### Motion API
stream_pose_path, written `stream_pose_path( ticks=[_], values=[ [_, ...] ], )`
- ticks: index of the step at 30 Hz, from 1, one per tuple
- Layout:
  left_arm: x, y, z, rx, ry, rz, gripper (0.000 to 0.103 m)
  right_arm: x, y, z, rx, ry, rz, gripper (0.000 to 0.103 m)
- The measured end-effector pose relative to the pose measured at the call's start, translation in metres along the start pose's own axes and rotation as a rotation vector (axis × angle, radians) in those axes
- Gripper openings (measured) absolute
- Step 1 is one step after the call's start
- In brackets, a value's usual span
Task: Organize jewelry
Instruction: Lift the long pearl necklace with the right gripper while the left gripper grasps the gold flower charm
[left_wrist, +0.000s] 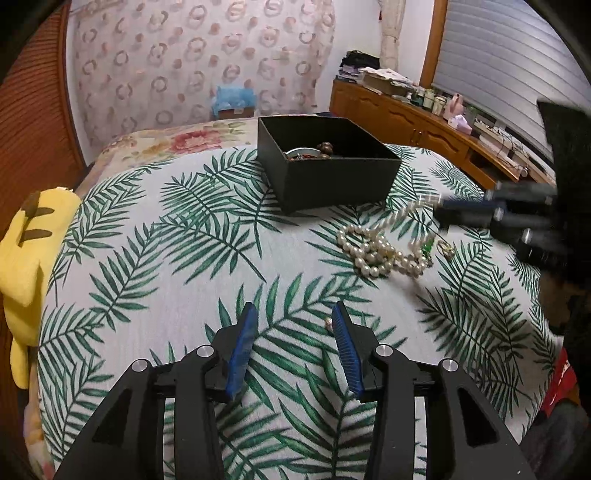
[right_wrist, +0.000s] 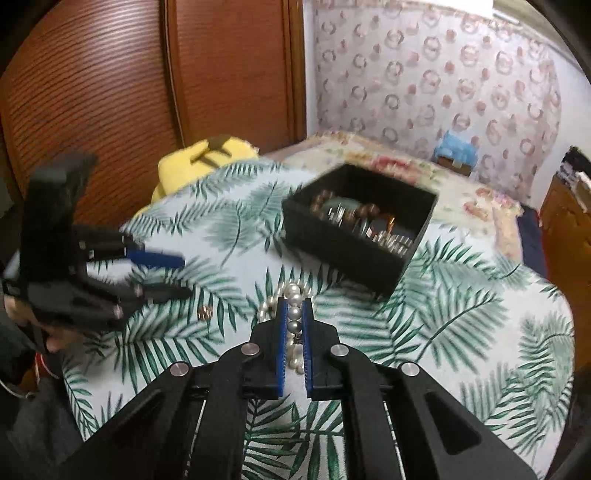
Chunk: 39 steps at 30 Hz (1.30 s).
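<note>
The box (left_wrist: 325, 166) on the bed (left_wrist: 184, 258) already holds several pieces. The right tongs (right_wrist: 294, 314) grip the pearls (left_wrist: 376, 251), mostly heaped beside the box. The left tongs (left_wrist: 293, 325) gape empty; a ring (left_wrist: 445, 249) and an earring (left_wrist: 328, 323) remain out.

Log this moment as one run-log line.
right gripper: shut on pearl necklace | left gripper: open, empty, near small earring | black box: open, jewelry inside | phase: lifting necklace

Left gripper (left_wrist: 293, 317) holds its fingers spread; right gripper (right_wrist: 294, 306) fingers nearly closed.
</note>
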<state>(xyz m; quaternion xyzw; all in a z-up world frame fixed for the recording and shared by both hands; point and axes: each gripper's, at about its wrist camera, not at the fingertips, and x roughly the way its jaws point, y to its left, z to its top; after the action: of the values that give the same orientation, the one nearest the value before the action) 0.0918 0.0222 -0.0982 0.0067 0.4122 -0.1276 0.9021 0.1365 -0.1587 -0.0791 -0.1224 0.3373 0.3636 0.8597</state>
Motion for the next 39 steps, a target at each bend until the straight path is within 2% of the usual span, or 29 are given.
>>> stream_pose_path(
  ticks=[10, 19, 22, 24, 26, 39],
  values=[
    [0.003, -0.019, -0.003, 0.055, -0.004, -0.019, 0.040, -0.042, 0.000, 0.019, -0.008, -0.116, -0.075, 0.009],
    [0.016, -0.022, -0.001, 0.069, 0.017, -0.001, 0.040, -0.058, 0.002, 0.020, -0.020, -0.151, -0.101, 0.009],
    [0.019, -0.023, -0.002, 0.074, 0.022, 0.011, 0.036, -0.061, 0.001, 0.020, -0.017, -0.156, -0.109, 0.008],
    [0.022, -0.022, -0.002, 0.072, 0.025, 0.016, 0.021, -0.062, 0.000, 0.019, -0.015, -0.160, -0.112, 0.009],
    [0.022, -0.021, -0.003, 0.068, 0.021, 0.022, 0.015, -0.062, -0.001, 0.021, -0.012, -0.163, -0.111, 0.009],
    [-0.003, -0.010, 0.014, 0.000, -0.077, 0.021, 0.014, -0.070, 0.001, 0.048, -0.022, -0.207, -0.111, 0.009]
  ],
)
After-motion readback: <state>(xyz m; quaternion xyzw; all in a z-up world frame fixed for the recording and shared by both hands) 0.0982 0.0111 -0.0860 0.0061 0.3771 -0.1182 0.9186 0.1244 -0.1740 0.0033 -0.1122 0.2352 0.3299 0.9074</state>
